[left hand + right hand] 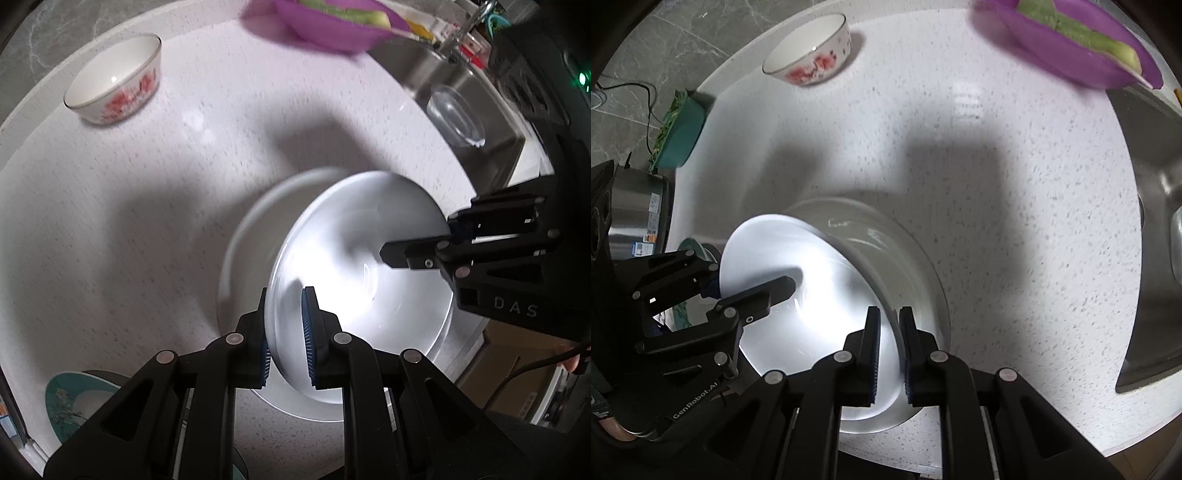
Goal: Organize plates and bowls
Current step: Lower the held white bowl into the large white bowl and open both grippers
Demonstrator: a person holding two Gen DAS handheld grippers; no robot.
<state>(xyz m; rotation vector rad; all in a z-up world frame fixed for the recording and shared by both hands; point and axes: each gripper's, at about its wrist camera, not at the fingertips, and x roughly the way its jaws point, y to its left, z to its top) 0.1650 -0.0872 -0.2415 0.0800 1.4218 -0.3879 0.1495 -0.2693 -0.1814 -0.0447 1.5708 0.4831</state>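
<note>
Left tongs: black two-finger left gripper (286, 336) with blue ribbed pads, closed to a narrow gap on the near rim of the glossy white round ceramic plate (354, 280)
Right tongs: black two-finger right gripper (888, 356), likewise pinched on the plate's rim, one finger on the upper face and one beneath
Plate position: held tilted between both tongs, its lower edge over or just inside a wide white shallow dish (908, 266) that rests on the speckled white stone countertop (1015, 221); contact between the two cannot be told through the motion blur
Grip sites: opposite rim edges are taken, one per tong; the centre is left free
Handling, judged: stiff and brittle, moderately heavy; the glaze is likely slippery against the pads, so a rim pinch may let it rotate or slide
Fragility, judged: chipping is probable if the rim is knocked against the dish below
Other ware: small white bowl with red floral print (114, 79) stands well apart at the far edge; purple plastic bowl holding green pieces (1067, 44) lies near the stainless steel sink (476, 107)
Further item: teal patterned plate (70, 402) is seen partly at the left tong's side
</note>
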